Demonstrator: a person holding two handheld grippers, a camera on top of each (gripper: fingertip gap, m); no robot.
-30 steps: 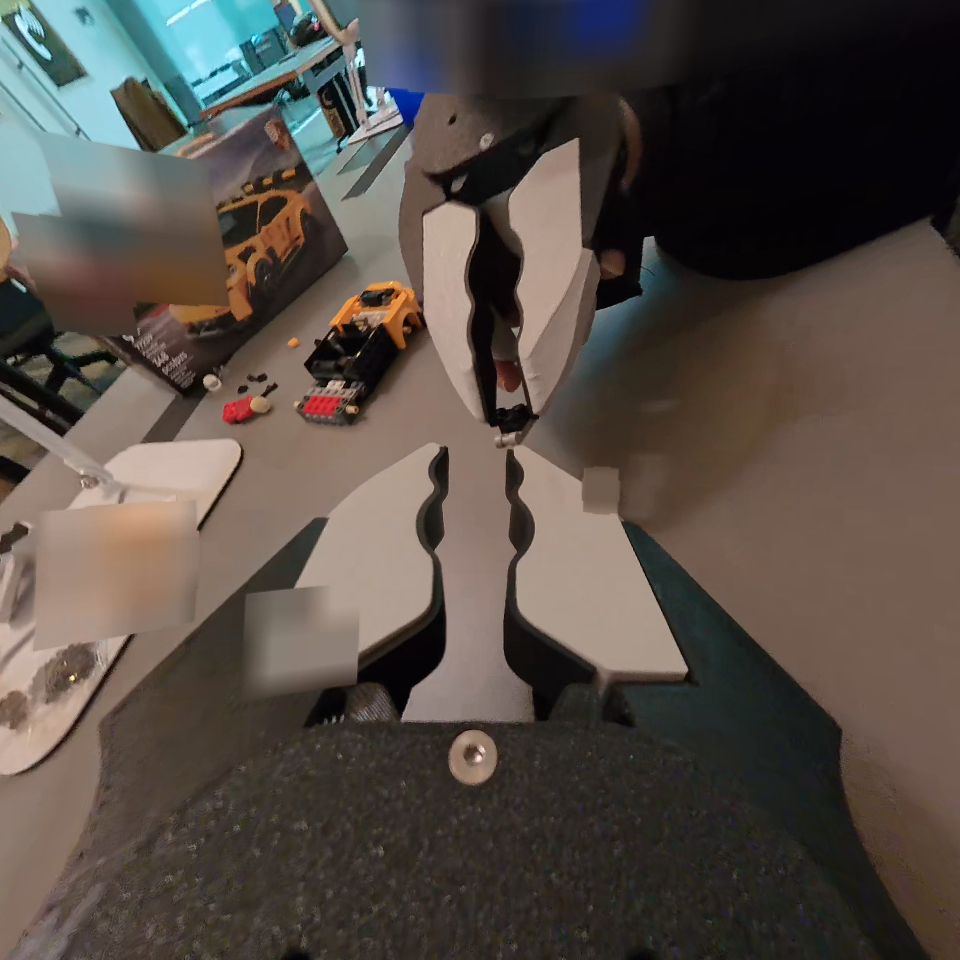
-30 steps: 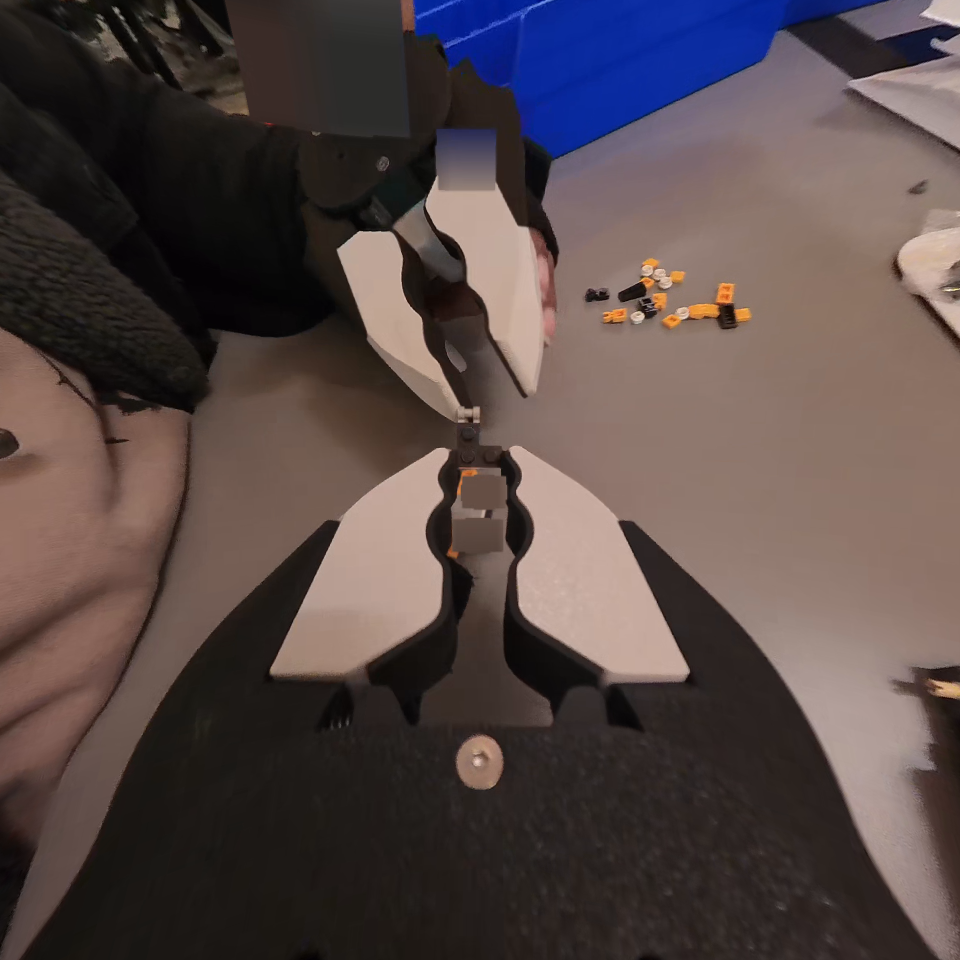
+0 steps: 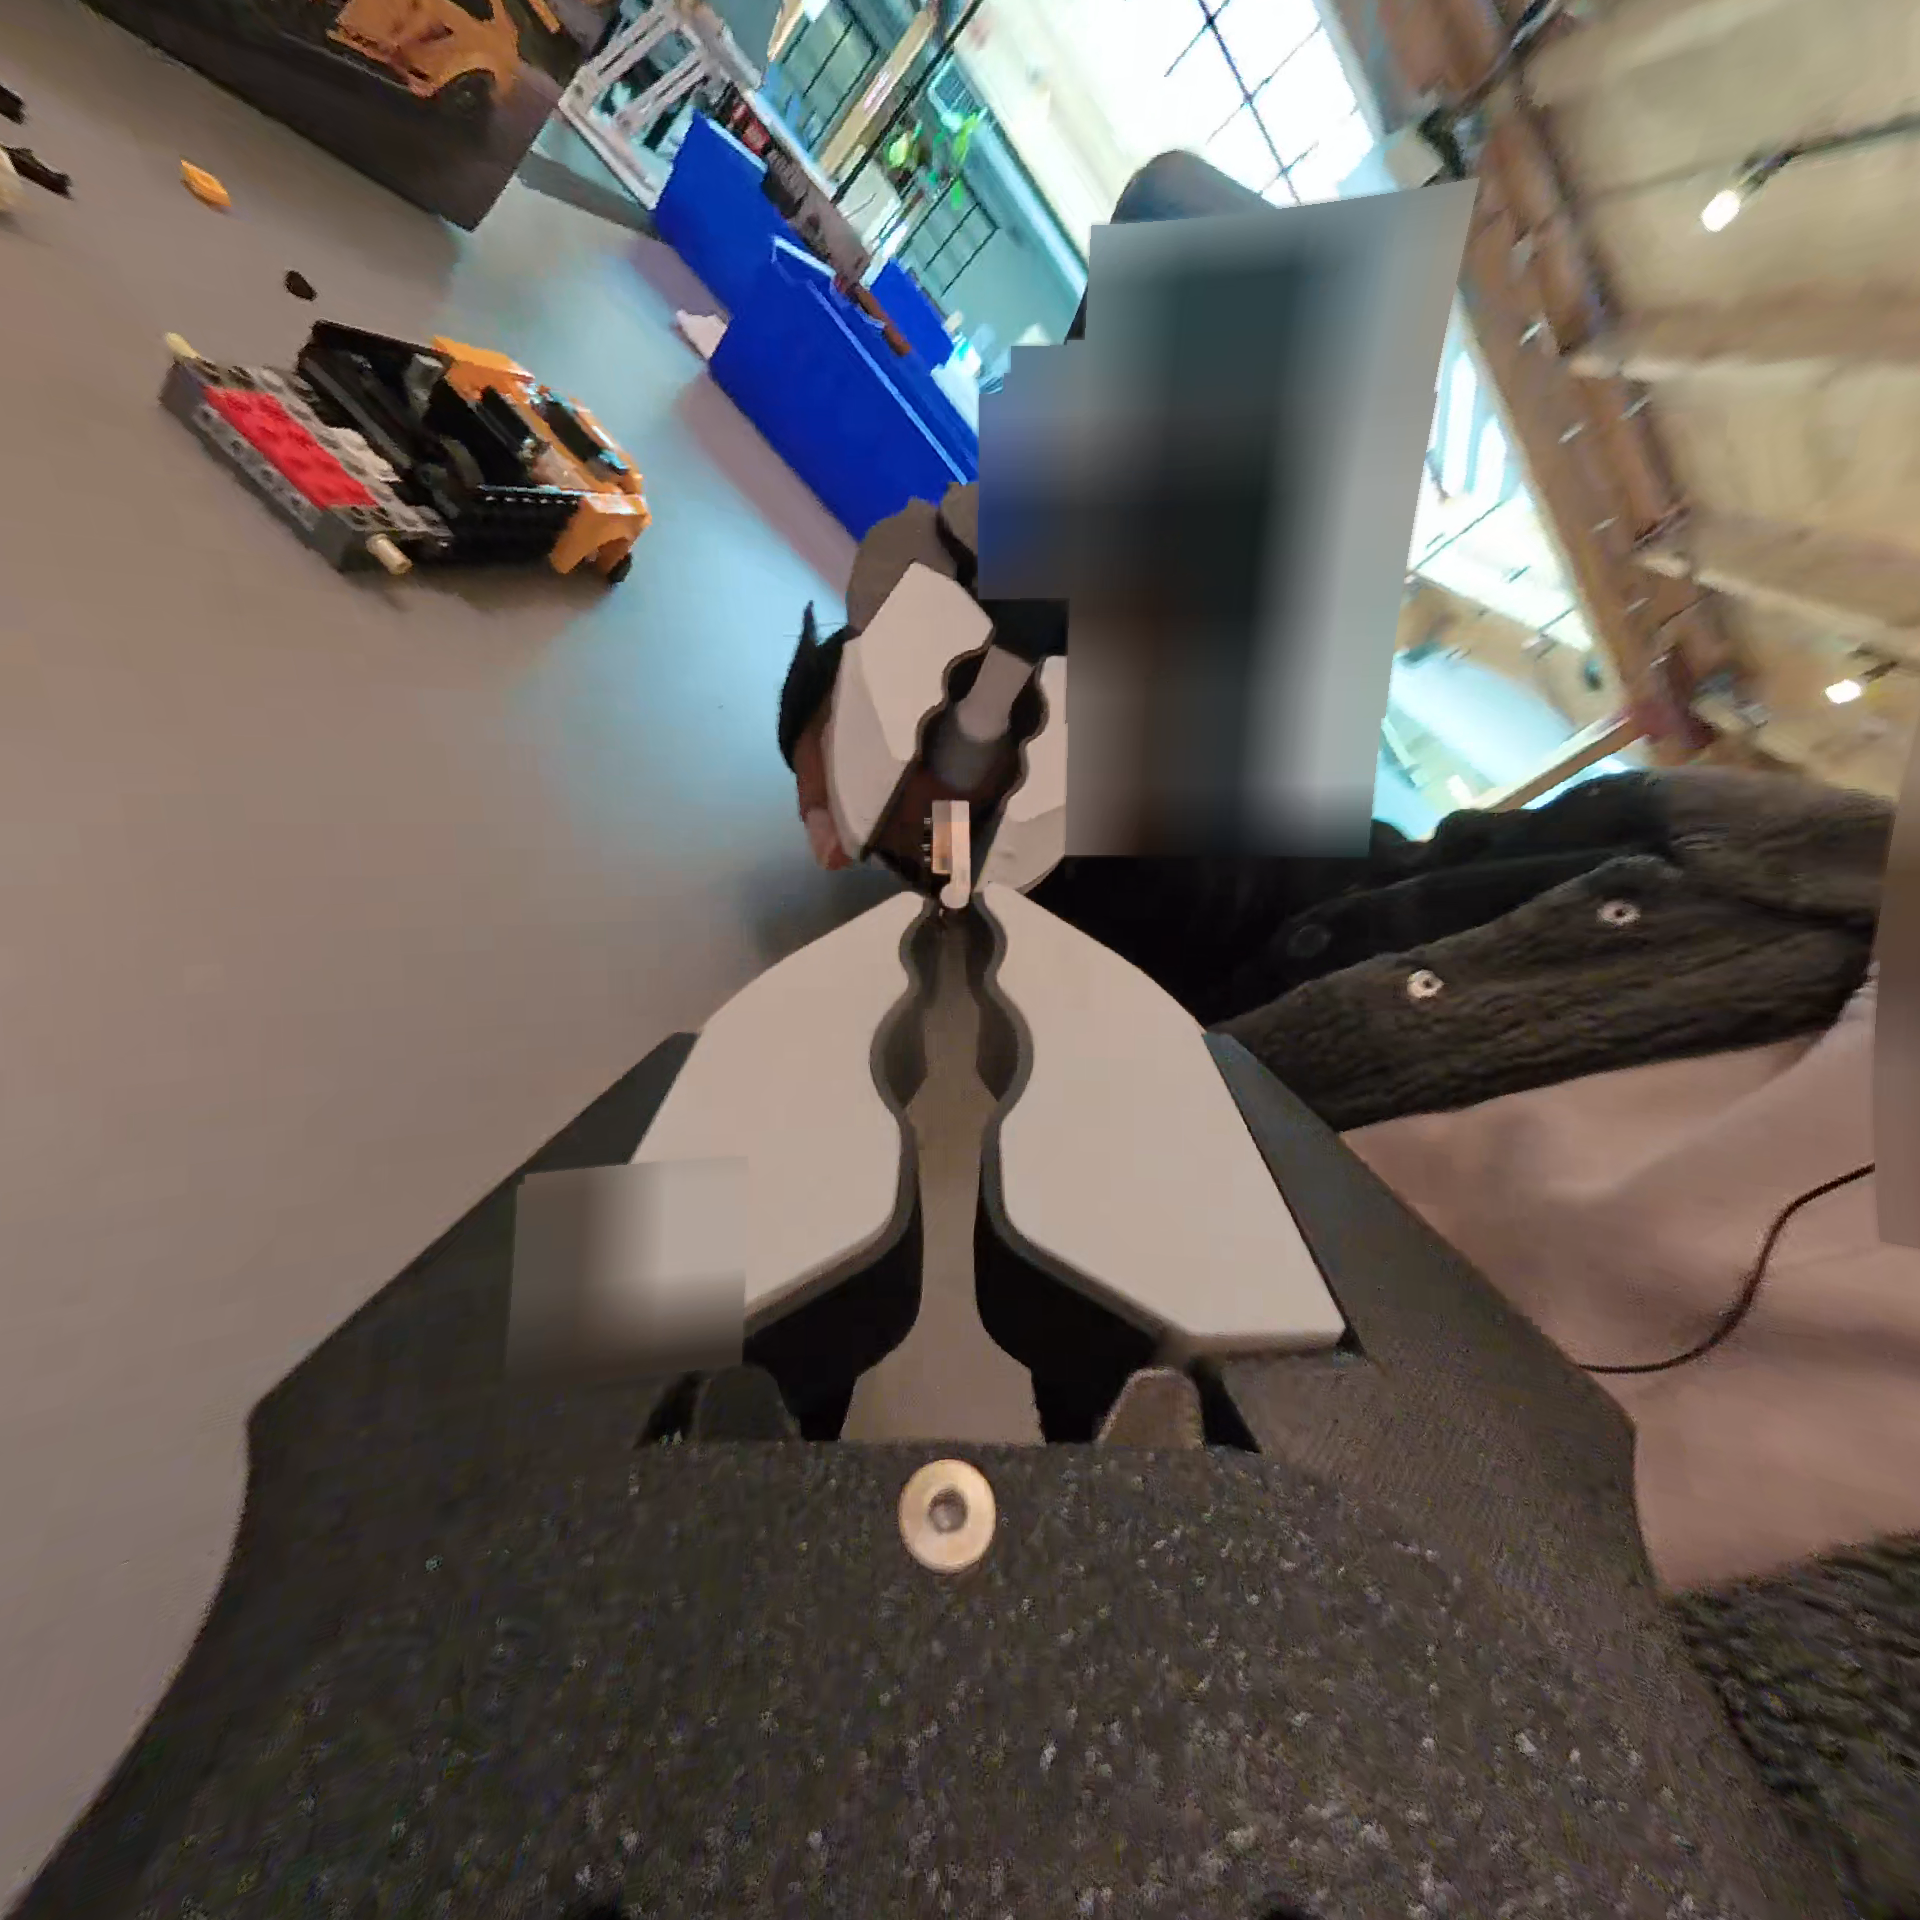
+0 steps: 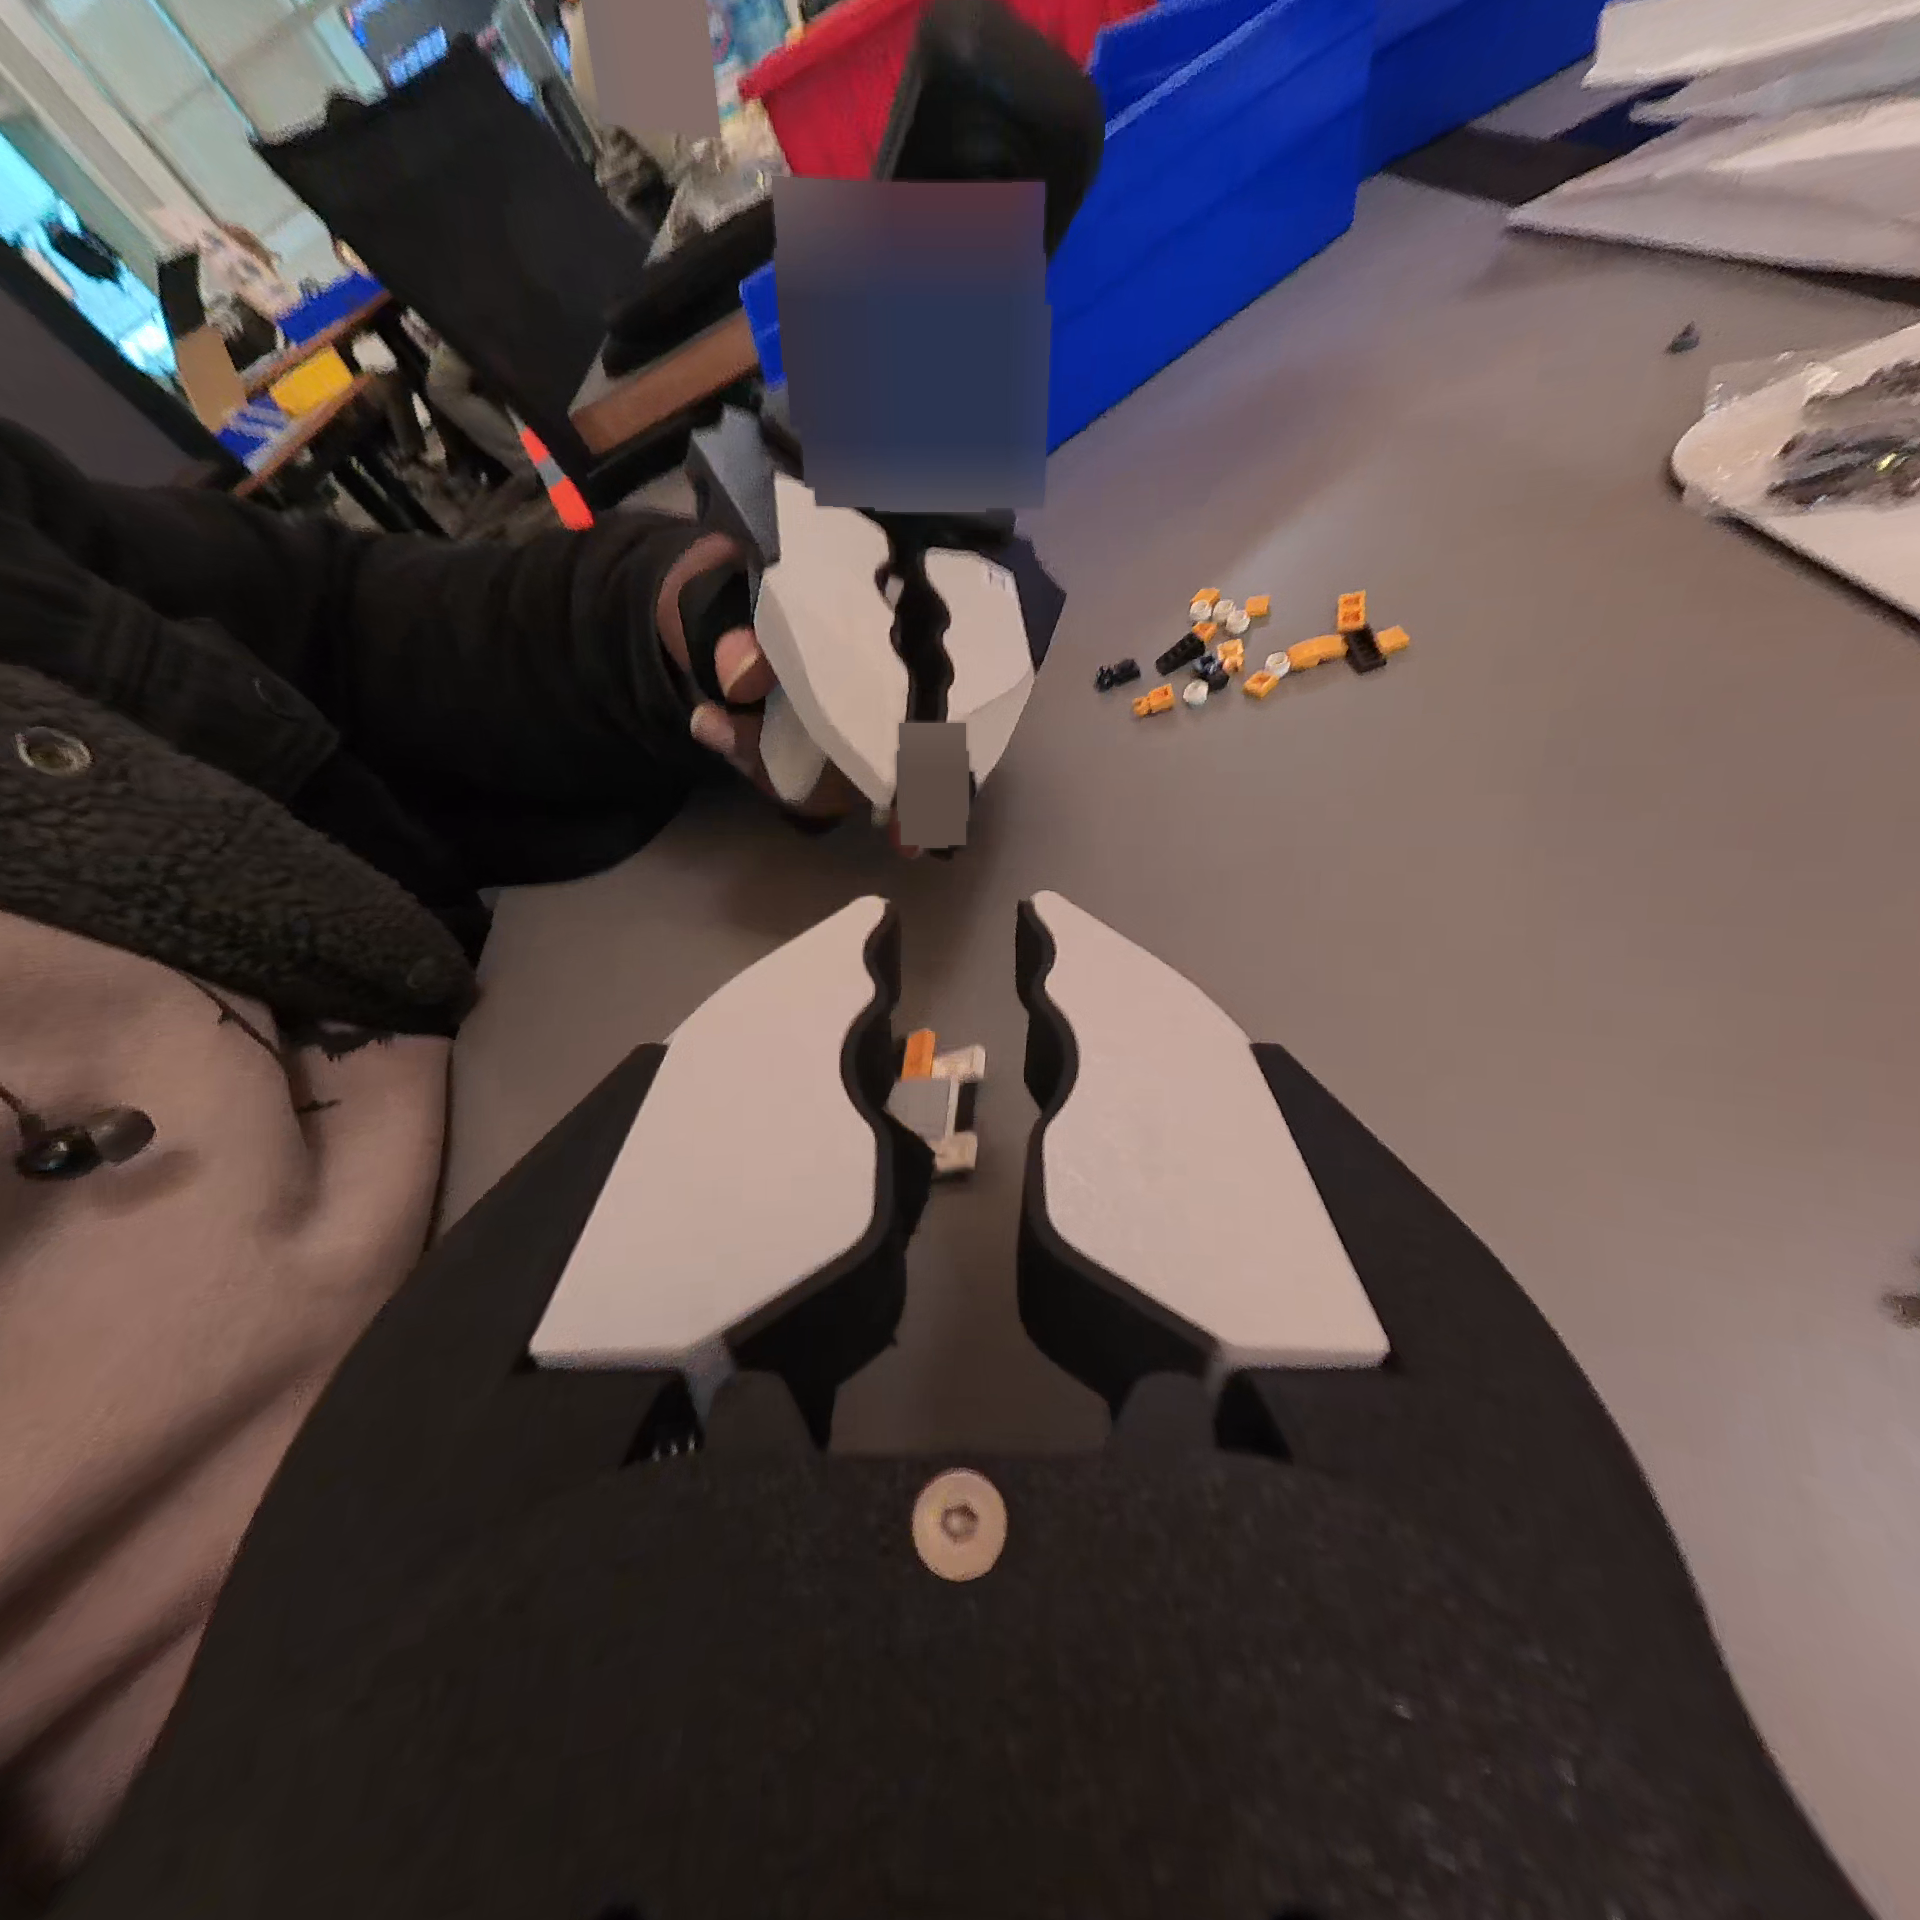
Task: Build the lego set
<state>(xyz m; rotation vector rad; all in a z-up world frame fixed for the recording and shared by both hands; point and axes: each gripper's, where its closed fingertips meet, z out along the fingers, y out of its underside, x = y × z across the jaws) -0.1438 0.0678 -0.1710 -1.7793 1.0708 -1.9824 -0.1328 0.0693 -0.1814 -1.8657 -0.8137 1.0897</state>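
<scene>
My right gripper [image 4: 954, 914] is open just above the grey table [image 4: 1351, 1039]. A small grey, white and orange lego assembly [image 4: 935, 1101] sits in the gap between its fingers, close against the left one; I cannot tell whether it rests on the table. My left gripper [image 3: 951, 912] is shut and rolled on its side, tip to tip with the right gripper [image 3: 956, 883]. A white end of the assembly [image 3: 954, 847] shows between the right fingers. In the right wrist view a blur patch covers the left gripper's [image 4: 932, 847] tips, so any piece pinched there is hidden.
A partly built orange and black lego car [image 3: 416, 457] stands on the table. Several loose orange, black and white pieces [image 4: 1257, 649] lie farther off to the right. Blue bins [image 4: 1195, 208] stand behind, white trays with bags [image 4: 1808, 457] at right. A black sleeve [image 4: 416, 644] lies at left.
My right gripper has opened and no longer clamps the assembly. My left gripper has closed and rolled sideways, still tip to tip with the right.
</scene>
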